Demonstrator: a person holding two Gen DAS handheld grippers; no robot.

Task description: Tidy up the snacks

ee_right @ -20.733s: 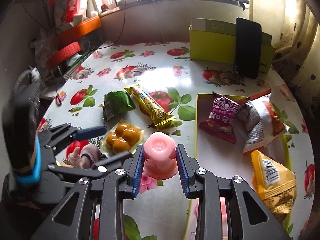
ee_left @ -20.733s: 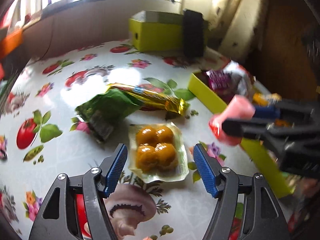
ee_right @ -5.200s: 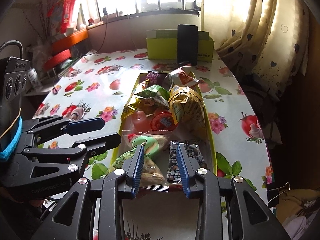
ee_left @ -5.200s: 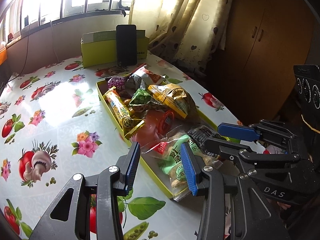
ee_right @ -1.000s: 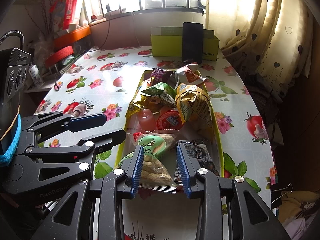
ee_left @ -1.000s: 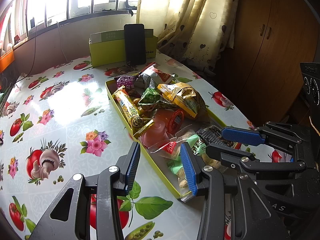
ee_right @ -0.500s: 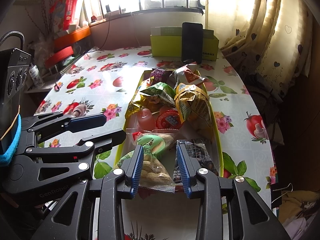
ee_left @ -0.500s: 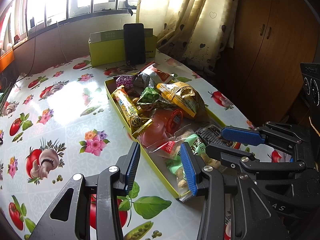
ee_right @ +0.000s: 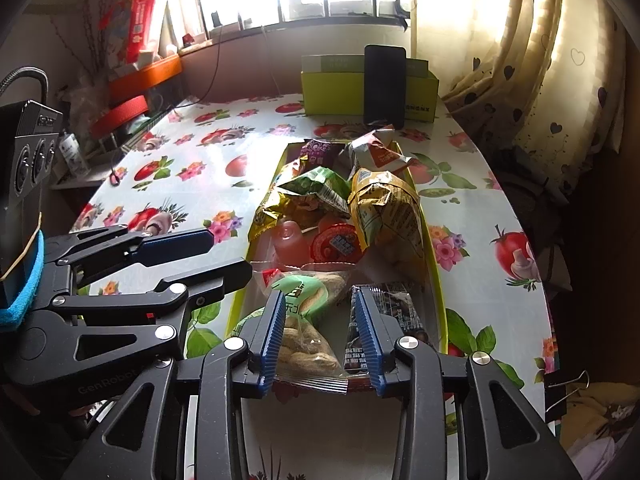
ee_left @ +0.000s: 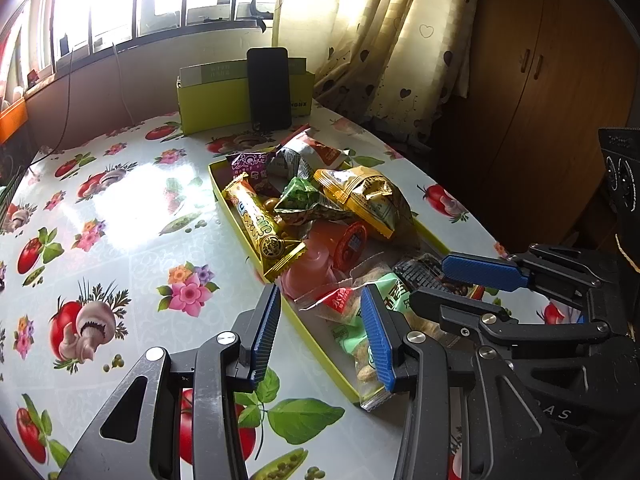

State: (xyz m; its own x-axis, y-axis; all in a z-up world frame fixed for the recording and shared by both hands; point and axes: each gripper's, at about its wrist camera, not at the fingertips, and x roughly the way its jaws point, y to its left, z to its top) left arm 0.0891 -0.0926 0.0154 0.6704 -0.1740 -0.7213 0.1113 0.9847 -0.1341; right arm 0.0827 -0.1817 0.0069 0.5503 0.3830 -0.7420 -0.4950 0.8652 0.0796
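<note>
The snacks sat piled in a long yellow-green tray (ee_right: 437,280) on the worktop (ee_left: 120,216), which wore a cloth printed with tomatoes, mushrooms and flowers. At the tray's far end lay a purple packet (ee_right: 318,148) and a white-and-red packet (ee_right: 378,152); nearer came a green packet (ee_right: 320,184), a yellow bag (ee_right: 384,208), a long yellow bar wrapper (ee_left: 258,224) along the tray's left wall, a pink jelly cup (ee_right: 288,240) and a red-lidded cup (ee_right: 336,246). At the near end a clear bag of peanuts (ee_right: 304,344) with a green label lay beside a dark packet (ee_right: 400,308), the peanut bag's sealed edge hanging over the tray's near rim. The right tool (ee_right: 320,336) hovered above that near end with its jaws opening; the peanut bag and the edge of the dark packet showed between them, but the pads did not press on either. The left tool (ee_left: 320,332) hung over the tray's left wall, jaws apart and released, one finger above the bare cloth and the other above the peanut bag, grasping nothing. Behind the tray a black phone (ee_right: 384,84) leaned upright against a yellow-green box (ee_right: 332,92) near the window wall
</note>
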